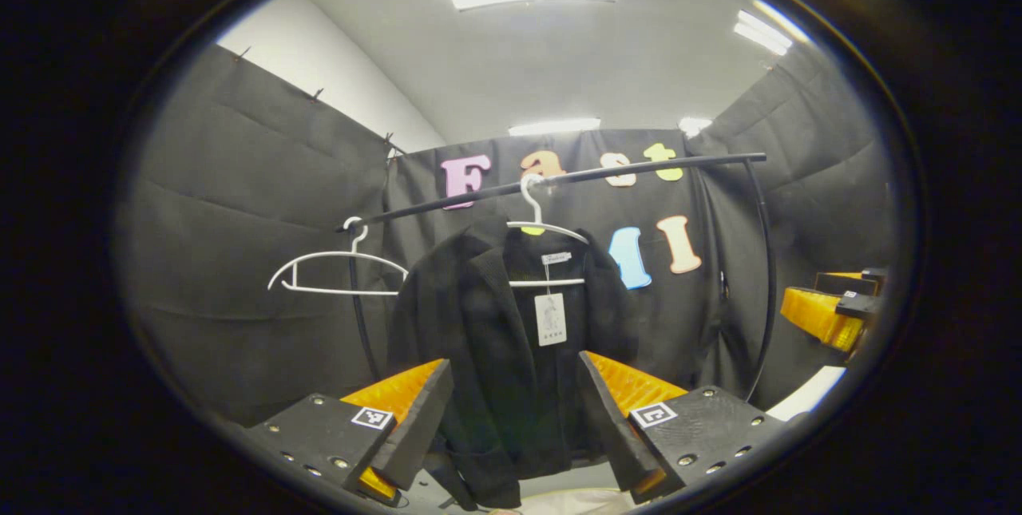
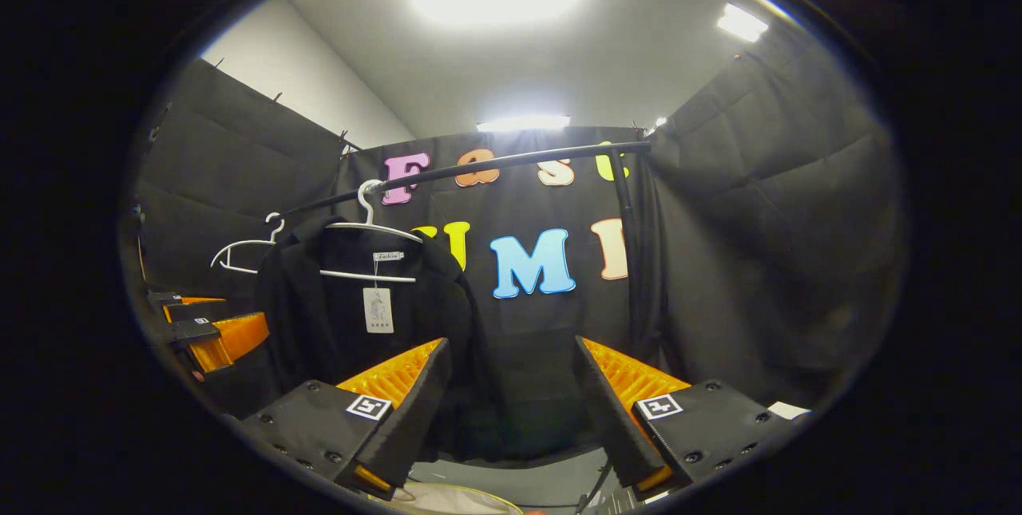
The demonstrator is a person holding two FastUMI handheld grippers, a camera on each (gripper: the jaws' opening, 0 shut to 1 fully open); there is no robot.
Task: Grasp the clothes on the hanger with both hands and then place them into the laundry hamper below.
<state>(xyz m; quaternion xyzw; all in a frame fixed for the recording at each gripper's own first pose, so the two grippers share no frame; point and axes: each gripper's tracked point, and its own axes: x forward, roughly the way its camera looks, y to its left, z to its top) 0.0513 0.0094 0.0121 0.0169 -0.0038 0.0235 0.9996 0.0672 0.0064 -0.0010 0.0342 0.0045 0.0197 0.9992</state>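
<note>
Left gripper view: a black jacket is seen on a white hanger near the middle of the rail. Both the left gripper and right gripper are held spread, short of it. Nothing is grasped yet; the whole task remains.

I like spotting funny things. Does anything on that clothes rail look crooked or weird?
A little. The black jacket hangs lopsided on its white hanger, pulled toward one side with the hanger's bar showing. A paper tag dangles at its front. Beside it, a second hanger hangs bare on the rail.
</note>
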